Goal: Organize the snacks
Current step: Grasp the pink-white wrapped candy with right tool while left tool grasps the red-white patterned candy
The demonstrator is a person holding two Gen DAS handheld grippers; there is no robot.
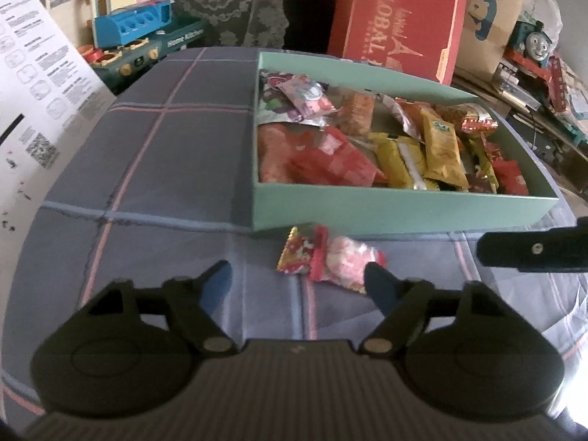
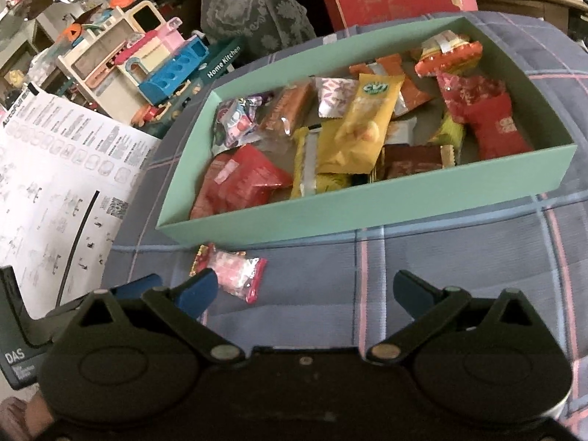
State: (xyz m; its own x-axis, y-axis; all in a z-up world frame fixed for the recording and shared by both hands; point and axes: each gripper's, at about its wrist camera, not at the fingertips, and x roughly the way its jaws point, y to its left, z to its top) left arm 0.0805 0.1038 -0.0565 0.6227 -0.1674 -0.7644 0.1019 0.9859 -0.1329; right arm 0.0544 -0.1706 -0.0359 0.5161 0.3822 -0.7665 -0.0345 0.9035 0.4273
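A teal box (image 1: pixel 386 209) holds several snack packets, among them a yellow packet (image 1: pixel 443 149) and a red packet (image 1: pixel 330 161). In the right wrist view the box (image 2: pixel 330 205) shows the same yellow packet (image 2: pixel 362 128). A pink-and-red candy bag (image 1: pixel 330 261) lies on the cloth just in front of the box, also in the right wrist view (image 2: pixel 235 272). My left gripper (image 1: pixel 299 283) is open and empty, with its right finger beside the bag. My right gripper (image 2: pixel 305 290) is open and empty, to the right of the bag.
A blue plaid cloth (image 1: pixel 165 154) covers the table. A printed paper sheet (image 2: pixel 55 169) lies at the left. A toy kitchen (image 1: pixel 128 33), a red carton (image 1: pixel 397 22) and a toy train (image 1: pixel 536 44) stand behind the table. The other gripper's finger (image 1: pixel 533 250) shows at the right.
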